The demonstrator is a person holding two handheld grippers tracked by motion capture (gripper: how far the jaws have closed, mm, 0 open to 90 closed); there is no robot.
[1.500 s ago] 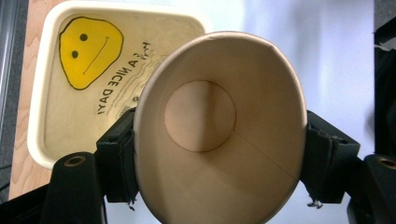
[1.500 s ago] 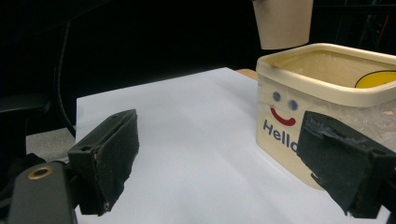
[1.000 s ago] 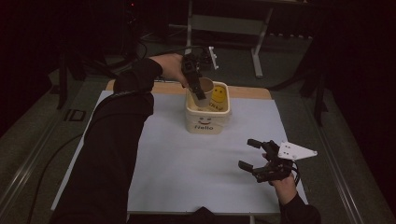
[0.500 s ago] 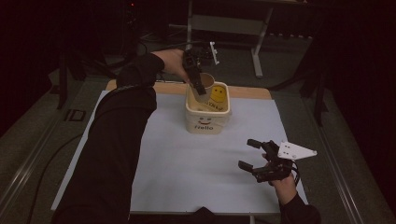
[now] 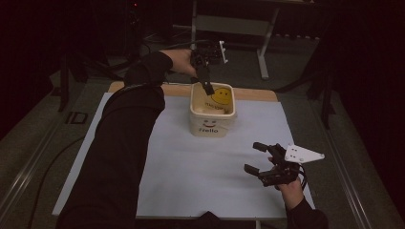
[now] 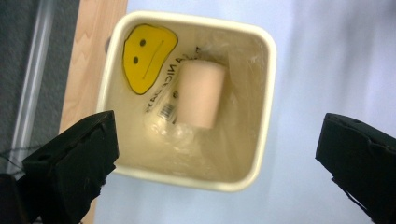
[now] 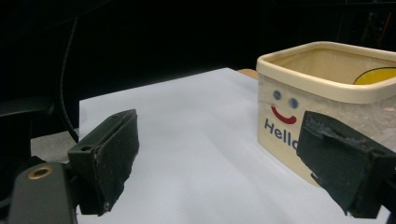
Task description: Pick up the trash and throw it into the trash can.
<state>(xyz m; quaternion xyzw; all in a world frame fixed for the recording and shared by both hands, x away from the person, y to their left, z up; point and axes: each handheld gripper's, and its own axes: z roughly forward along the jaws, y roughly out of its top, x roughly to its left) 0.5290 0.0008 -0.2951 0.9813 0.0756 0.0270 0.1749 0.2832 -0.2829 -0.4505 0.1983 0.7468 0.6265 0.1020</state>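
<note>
On the table we record a white sheet (image 5: 200, 171) spread over a wooden top (image 5: 253, 94), with one cream square tub (image 5: 212, 116) standing toward the far middle of the sheet. We note printed on its front two blue dots, a red curve and the word "Hello"; inside, a yellow face sticker (image 6: 147, 56) and a clear crinkled plastic liner (image 6: 182, 140). We find one pale tan cylinder (image 6: 200, 94), possibly a cardboard roll, lying on its side at the bottom of the tub beside the sticker.

We list the left gripper (image 5: 206, 86) as held above the tub's far rim, jaws pointing down toward the opening. From the left gripper view we see its two black jaws spread wide, one at each lower corner, with the tub and cylinder well below them and nothing between them.

We list the right gripper (image 5: 257, 158) as resting low over the near right part of the sheet, well apart from the tub, grey three-cornered plate (image 5: 302, 154) on top. From the right gripper view we see its jaws parted wide and empty, facing the tub's printed front (image 7: 285, 122)

A dark-sleeved arm (image 5: 124, 143) reaches across the left side of the sheet
</note>
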